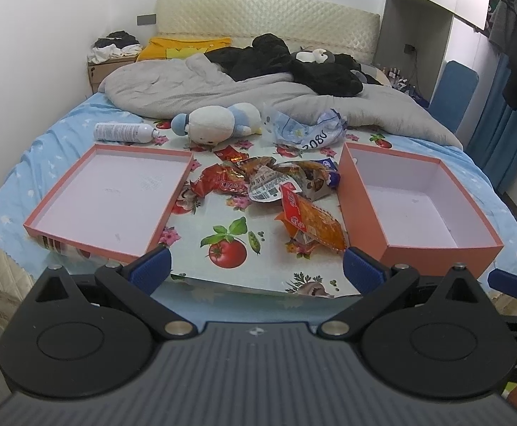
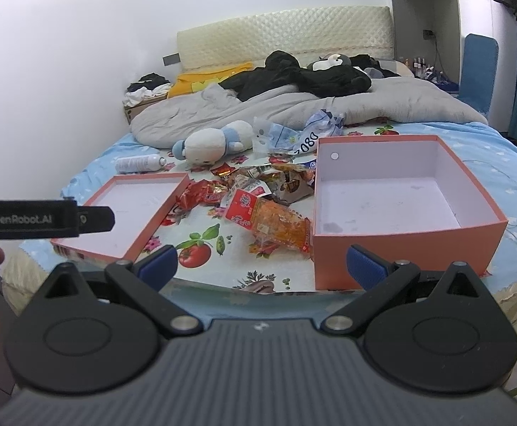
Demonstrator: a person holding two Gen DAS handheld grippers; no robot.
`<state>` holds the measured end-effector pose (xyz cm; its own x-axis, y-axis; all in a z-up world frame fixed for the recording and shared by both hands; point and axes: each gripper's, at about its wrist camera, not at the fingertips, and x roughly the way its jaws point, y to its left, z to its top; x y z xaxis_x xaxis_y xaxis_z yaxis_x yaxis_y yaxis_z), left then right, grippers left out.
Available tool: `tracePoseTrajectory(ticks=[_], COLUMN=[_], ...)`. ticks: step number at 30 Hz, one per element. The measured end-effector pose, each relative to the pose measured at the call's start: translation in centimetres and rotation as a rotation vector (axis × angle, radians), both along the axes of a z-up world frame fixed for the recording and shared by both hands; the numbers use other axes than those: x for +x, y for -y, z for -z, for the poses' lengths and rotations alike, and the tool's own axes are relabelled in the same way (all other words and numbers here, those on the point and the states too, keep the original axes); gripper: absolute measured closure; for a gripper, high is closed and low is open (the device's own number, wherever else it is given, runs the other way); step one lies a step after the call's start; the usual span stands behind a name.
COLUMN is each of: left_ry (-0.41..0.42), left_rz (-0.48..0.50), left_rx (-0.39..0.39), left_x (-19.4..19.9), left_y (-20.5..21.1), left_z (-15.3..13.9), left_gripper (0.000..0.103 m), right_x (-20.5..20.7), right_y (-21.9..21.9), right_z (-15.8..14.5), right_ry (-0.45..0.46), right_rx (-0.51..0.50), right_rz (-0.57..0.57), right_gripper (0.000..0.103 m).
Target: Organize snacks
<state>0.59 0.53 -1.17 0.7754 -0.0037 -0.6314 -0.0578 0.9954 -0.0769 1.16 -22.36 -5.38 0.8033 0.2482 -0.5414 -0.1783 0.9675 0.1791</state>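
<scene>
Bedroom, bed (image 1: 17,184) with fruit-print mat (image 1: 230,241) at near edge. Snack pile (image 1: 276,184) mid-mat, between shallow lid (image 1: 109,195) toward left edge and deep box (image 2: 393,195) toward right edge; both empty. Left gripper (image 1: 256,266) and right gripper (image 2: 262,264) hover off near edge, jaws spread wide, nothing held. Risks: soft mattress may let box tip under push; slick overlapping wrappers may slip or drag neighbours; plush toy (image 1: 215,124), spray can (image 1: 123,132), crumpled bag (image 1: 304,129) just behind pile could be grabbed by mistake.
</scene>
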Motion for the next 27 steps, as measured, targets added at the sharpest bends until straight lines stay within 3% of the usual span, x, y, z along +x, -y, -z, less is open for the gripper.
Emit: tracePoseTrajectory(ticks=[14, 19, 23, 27], left_ry=[-0.019, -0.023, -0.040, -0.056], left_rz=[0.027, 0.054, 0.063, 0.062], left_rx=[-0.013, -0.022, -0.042, -0.066], left_x=[1.4, 2.9, 4.8, 7.0], left_y=[-0.2, -0.3, -0.9, -1.9], left_z=[1.3, 1.9, 2.5, 3.4], left_gripper=[0.000, 0.000, 0.000, 0.000], right_x=[-0.5, 0.1, 0.9, 1.9], right_y=[-1.2, -1.3, -2.0, -2.9], right_z=[0.9, 1.4, 2.0, 2.7], right_ry=[0.027, 0.023, 0.025, 0.040], right_rx=[-0.052, -0.029, -0.066, -0.110], right_rz=[-0.035, -0.062, -0.076, -0.097], right_gripper=[0.000, 0.005, 0.022, 0.022])
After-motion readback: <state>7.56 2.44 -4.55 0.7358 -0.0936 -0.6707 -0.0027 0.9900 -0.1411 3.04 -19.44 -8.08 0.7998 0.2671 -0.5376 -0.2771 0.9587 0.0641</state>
